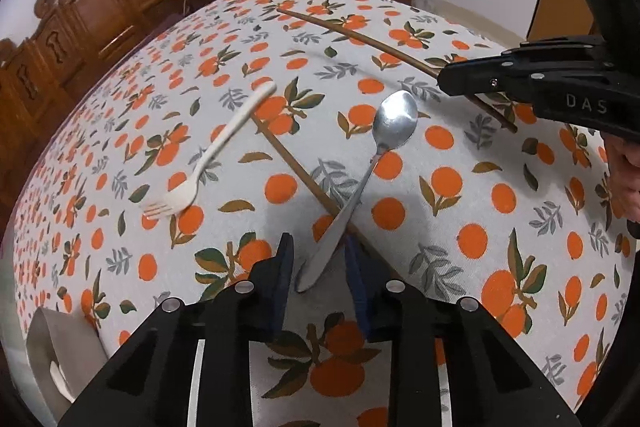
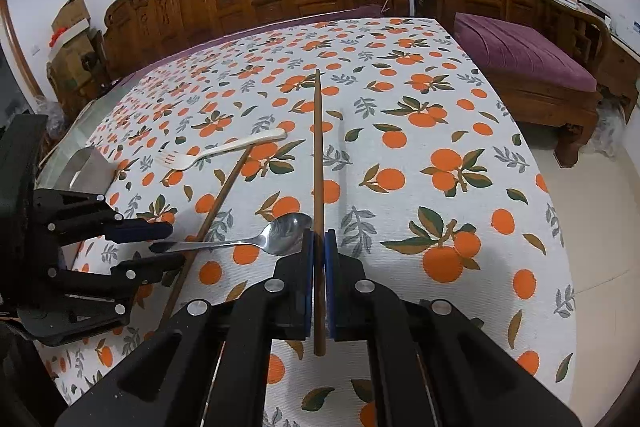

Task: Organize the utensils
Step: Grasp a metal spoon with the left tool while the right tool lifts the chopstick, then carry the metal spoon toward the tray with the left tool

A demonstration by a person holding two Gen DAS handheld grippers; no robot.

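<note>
Metal spoon [image 1: 394,125] handle sits between left gripper [image 1: 318,259] jaws, untouched.

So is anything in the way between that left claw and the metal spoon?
Nothing visible: the spoon handle already lies between the open fingers of the left gripper. It does cross over a loose chopstick on the tablecloth.

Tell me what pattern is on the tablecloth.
The tablecloth is white with orange fruits and green, brown and grey leaves; the right wrist view shows it best.
</note>
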